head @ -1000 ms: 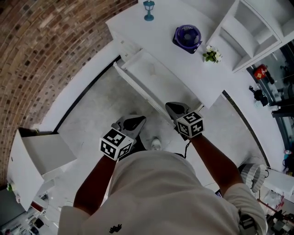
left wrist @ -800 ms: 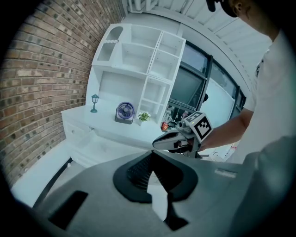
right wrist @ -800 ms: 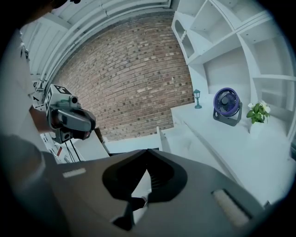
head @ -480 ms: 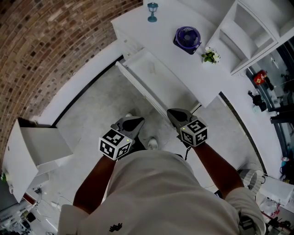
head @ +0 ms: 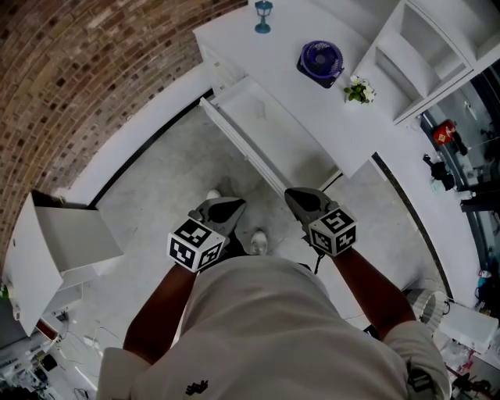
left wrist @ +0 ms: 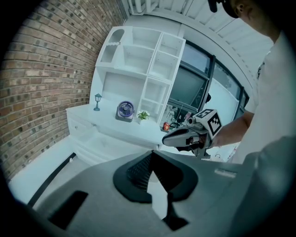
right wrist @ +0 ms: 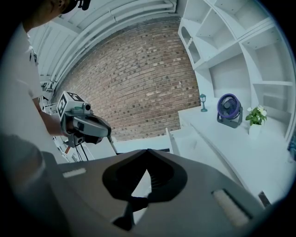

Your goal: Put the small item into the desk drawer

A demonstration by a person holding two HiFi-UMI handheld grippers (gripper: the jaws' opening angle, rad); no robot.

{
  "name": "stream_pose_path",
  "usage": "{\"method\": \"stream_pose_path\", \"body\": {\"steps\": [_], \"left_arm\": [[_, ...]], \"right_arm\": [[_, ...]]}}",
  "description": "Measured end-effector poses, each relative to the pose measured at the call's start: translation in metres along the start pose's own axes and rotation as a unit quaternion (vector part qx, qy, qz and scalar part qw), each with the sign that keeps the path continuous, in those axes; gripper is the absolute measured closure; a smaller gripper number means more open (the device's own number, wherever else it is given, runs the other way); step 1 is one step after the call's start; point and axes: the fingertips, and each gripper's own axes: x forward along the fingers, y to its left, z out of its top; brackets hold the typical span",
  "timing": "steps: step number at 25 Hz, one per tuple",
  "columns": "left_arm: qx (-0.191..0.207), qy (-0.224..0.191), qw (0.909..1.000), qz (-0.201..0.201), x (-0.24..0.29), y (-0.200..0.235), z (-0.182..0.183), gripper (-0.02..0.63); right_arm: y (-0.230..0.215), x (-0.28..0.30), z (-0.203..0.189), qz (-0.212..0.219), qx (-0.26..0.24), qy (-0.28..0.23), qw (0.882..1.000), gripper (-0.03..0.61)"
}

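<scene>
The only very small thing in sight is a blue lantern [head: 263, 16], standing upright at the far left end of the white desk [head: 258, 58]; whether it is the item meant cannot be told. It lies well apart from both grippers and between neither pair of jaws. Further along the desk top stand a purple fan [head: 321, 61] and, near it, a small potted plant [head: 358, 91]. The drawer [head: 273, 139] below the desk's front edge is pulled out towards the person, and its pale floor looks bare, though a faint mark near its far end is too small to make out.

The left gripper [head: 228, 208] and the right gripper [head: 297, 197] are held side by side close to the person's body, over the grey floor [head: 172, 176], both near the drawer's front and pointing towards it. In each gripper view the dark pads meet at their tips with only floor showing through the gap behind them: both are clenched on nothing. White shelves [head: 426, 51] rise behind the desk, and a brick wall [head: 78, 70] runs along the left.
</scene>
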Motion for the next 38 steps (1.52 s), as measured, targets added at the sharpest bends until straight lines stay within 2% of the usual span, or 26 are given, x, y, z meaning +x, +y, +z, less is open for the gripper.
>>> {"method": "stream_pose_path", "body": {"steps": [19,38], "left_arm": [[-0.005,0.009,0.9999,0.005,-0.004,-0.008,-0.011,0.607],[0.001,0.011,0.9999,0.007,-0.001,0.001,-0.003,0.607]], "right_arm": [[0.019,-0.009,-0.001,0.022,-0.006,-0.003,1.000,0.566],[0.014,0.000,0.006,0.025,-0.004,-0.008,1.000,0.566]]}}
